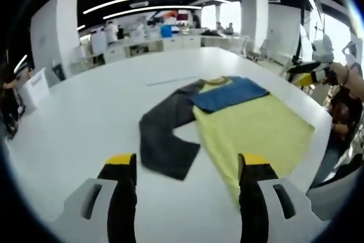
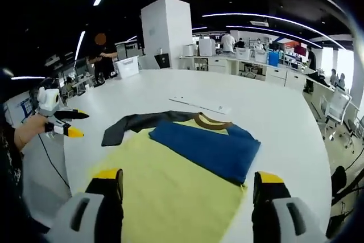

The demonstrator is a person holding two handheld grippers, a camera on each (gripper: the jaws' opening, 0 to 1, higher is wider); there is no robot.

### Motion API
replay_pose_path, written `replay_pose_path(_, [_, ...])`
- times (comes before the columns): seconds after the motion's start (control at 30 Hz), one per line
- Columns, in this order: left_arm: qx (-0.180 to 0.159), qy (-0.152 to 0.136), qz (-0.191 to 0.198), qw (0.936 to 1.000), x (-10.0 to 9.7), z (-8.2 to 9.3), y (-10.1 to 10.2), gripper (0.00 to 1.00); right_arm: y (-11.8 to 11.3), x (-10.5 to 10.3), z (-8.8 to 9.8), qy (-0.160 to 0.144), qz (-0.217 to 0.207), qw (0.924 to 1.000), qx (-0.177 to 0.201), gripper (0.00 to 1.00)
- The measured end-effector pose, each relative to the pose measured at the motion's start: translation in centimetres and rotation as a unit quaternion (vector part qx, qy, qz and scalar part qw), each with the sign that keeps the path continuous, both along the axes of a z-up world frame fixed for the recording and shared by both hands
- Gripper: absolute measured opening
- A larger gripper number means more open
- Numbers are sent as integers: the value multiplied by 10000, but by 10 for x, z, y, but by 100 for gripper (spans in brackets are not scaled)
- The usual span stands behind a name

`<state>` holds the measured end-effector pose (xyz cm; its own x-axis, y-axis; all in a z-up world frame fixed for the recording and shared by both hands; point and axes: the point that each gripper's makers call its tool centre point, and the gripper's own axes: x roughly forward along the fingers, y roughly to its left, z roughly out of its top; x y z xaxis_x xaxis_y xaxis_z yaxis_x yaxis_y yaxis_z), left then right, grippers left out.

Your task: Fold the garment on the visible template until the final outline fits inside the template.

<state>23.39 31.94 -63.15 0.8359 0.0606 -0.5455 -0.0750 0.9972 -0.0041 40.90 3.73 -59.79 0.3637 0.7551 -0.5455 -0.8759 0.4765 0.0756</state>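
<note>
Left gripper jaws: the left gripper (image 1: 187, 189) stands wide apart and holds nothing – in the left gripper view its yellow tips frame the near edge of the garment from above the table.
Right gripper jaws: the right gripper (image 2: 187, 197) is also spread wide with nothing between – in the right gripper view it hovers over the yellow body panel.
The other hand: the right gripper view shows the left gripper also at the far left, in a person's hand (image 2: 28, 129), beside the table edge and apart from the cloth.
Garment: the garment (image 1: 250, 129) lies flat on the white table (image 1: 85, 112), a shirt with yellow body, brown collar and dark grey sleeves.
Blue part: a blue panel (image 2: 205, 146) lies across the chest near the collar; I judge it is a part already turned over the yellow, but I cannot tell this for certain.
Dark sleeve: one dark sleeve (image 1: 165, 140) stretches out to the left of the body on the bare table – it is not yet folded in.
Template: I cannot make out any template outline on the table in either view.
Thin strip: a pale strip (image 2: 199, 104) lies on the table beyond the collar, apart from the cloth.
Why so held: both grippers are wide and back, probably to choose the next edge – the loose sleeve seems the natural one.
Risk: the cloth reaches close to the table edge, so a pull may drag it off.
</note>
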Motion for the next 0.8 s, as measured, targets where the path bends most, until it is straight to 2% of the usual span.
replay_pose_path(0.27, [76, 14, -133, 9999, 18, -15, -4, 59, -1, -19, 8, -75, 74, 9999, 33, 99])
replay_pose_path(0.4, [195, 40, -246, 9995, 27, -23, -5, 46, -3, -23, 8, -151, 106, 9998, -60, 99])
replay_pose_path(0.73, [330, 142, -365, 9987, 48, -46, -4, 39, -5, -25, 6, -206, 124, 9995, -206, 97])
replay_pose_path(0.8, [316, 302, -330, 9985, 50, -55, -3, 38, -6, -24, 5, -204, 115, 9994, -248, 96])
